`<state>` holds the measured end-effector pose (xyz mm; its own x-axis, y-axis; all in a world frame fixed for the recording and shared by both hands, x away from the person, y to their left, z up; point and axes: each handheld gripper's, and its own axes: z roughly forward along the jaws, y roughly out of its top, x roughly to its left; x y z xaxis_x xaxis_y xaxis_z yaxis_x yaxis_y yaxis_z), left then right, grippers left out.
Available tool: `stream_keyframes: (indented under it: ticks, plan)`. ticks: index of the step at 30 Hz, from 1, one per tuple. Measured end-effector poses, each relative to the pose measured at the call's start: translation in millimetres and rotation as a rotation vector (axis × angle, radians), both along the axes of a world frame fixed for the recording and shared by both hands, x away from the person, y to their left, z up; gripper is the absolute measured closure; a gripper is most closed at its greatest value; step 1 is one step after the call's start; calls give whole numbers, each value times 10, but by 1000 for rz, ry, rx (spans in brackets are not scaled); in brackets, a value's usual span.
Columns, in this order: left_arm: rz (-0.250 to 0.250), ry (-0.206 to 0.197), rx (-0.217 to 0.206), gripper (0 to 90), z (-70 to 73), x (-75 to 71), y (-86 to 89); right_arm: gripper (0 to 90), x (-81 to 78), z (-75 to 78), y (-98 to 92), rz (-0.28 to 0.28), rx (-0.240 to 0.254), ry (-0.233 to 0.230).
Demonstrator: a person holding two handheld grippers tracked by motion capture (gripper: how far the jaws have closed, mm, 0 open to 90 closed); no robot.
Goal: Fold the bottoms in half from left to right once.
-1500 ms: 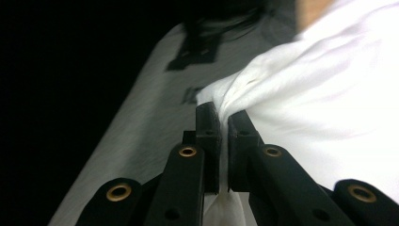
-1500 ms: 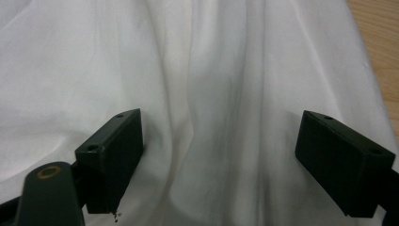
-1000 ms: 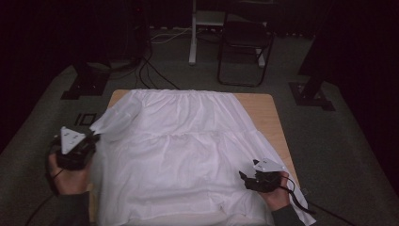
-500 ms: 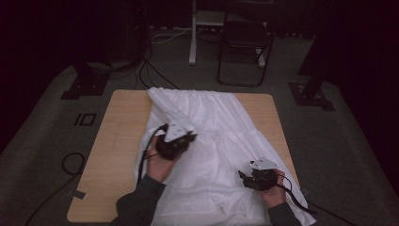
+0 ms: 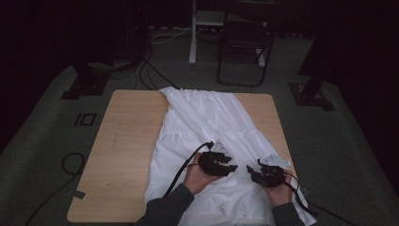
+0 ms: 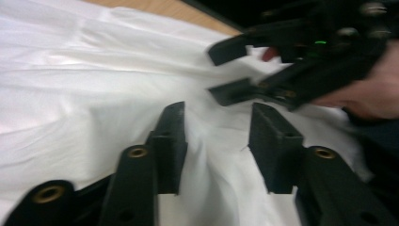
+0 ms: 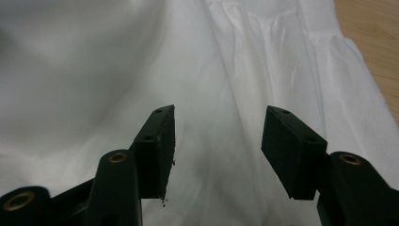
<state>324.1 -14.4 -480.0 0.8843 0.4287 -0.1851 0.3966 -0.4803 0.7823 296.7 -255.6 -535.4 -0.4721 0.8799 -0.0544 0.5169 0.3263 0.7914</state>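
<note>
A white garment [image 5: 207, 122] lies folded lengthwise over the right half of the wooden table [image 5: 122, 141]. My left gripper [image 5: 231, 167] rests on its near part and points right. Its jaws have just been opening and stand apart over a soft ridge of the cloth [image 6: 94, 84], pressing nothing. My right gripper [image 5: 251, 170] faces it from the right, tips almost meeting. Its jaws have just been closing, though they remain apart above the fabric [image 7: 94, 70] without pinching it. In the left gripper view the left gripper [image 6: 216, 141] faces the right gripper [image 6: 233, 70] close ahead.
The table's left half is bare wood. The left gripper's cable [image 5: 181, 172] trails over the cloth toward the near edge. On the dark floor behind stand a folding chair [image 5: 244, 42] and two stand bases [image 5: 84, 84], with loose cables [image 5: 70, 162] at the left.
The left hand swept from the table's left edge across to the right, carrying the cloth's edge over and folding the garment in half. Its jaws then opened. The right hand stayed put.
</note>
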Motion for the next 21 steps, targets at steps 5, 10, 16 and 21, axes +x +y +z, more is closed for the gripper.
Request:
stream_keyframes:
  ticks: [5,10,16,21]
  plan:
    - [-14,-47,-65,509,227,-149,156,430,29,79,32,-12,19,-12]
    - [109,-129,-11,495,270,-99,445,441,72,207,168,24,48,-21]
    - [300,-190,78,489,149,0,925,337,155,274,494,98,54,-5]
    - [442,-182,125,466,-42,-6,1420,310,285,108,703,115,3,74]
